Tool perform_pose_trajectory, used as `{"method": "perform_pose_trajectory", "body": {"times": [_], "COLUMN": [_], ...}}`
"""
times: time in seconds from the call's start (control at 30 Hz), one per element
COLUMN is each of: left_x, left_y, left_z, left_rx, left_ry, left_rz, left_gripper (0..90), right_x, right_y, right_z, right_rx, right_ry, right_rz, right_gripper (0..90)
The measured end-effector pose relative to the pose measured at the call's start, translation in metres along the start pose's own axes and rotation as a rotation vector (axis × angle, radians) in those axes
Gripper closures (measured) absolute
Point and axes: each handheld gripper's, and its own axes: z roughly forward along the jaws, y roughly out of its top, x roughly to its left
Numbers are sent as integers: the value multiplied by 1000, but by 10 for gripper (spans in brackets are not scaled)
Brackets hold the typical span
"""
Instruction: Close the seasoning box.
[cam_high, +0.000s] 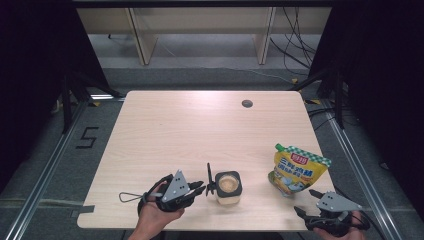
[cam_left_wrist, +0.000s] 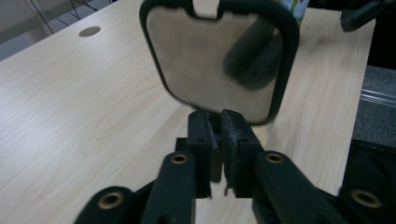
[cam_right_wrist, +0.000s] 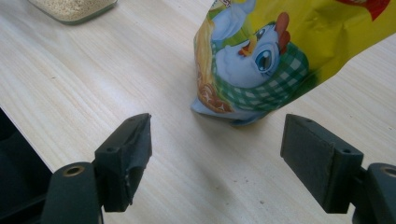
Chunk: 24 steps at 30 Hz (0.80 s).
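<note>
**Left gripper clamped on jar lid; right gripper wide beside pouch**

The left gripper (cam_high: 204, 188) has its jaws pinched on the edge of a lid (cam_left_wrist: 219, 56): a rounded-square panel with a black rim and a smooth, reflective beige face, held upright. In the high view the lid stands on edge just left of the open jar (cam_high: 229, 188), a square clear container with a black collar and a pale granular filling. The jar sits near the front edge of the table (cam_high: 190, 130), a light wood-grain top with a round cable hole (cam_high: 247, 103) toward the rear.

The right gripper (cam_right_wrist: 217, 140) has its jaws spread wide, gripping nothing. Directly ahead of it stands a yellow seasoning pouch (cam_high: 297, 169), glossy crinkled film printed with a cartoon chicken, near the jar but apart from it.
</note>
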Motion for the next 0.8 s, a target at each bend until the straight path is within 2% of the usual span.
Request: {"method": "perform_pose_trajectory", "body": {"times": [0.1,0.13,0.23,0.27,0.4,0.43,0.5,0.53,0.57,0.8], "left_x": [0,2,3,4,0,0,-2,-3,-3,-8], "left_y": [8,10,13,14,20,22,25,26,27,29], "left_z": [5,5,5,5,7,8,11,12,13,24], "left_rx": [7,8,-1,0,-9,-7,-6,-8,-4,8], "left_ry": [9,11,14,12,0,-5,-16,-15,-23,-48], "left_rz": [11,28,10,25,19,37,39,36,52,42], "left_gripper": [871,874,875,878,881,880,880,879,878,873], "right_x": [-1,-2,-1,-1,-1,-1,0,-2,-1,-1], "right_y": [0,0,0,0,0,0,0,0,0,0], "right_z": [0,0,0,1,0,0,0,0,0,0], "right_rx": [-2,0,4,7,6,5,10,0,0,4], "right_ry": [-1,-5,-4,-4,-1,0,0,1,2,3], "right_rz": [-9,-15,-19,-22,-24,-19,-3,-26,-24,-23], "right_gripper": [259,259,261,262,264,264,264,264,265,266]}}
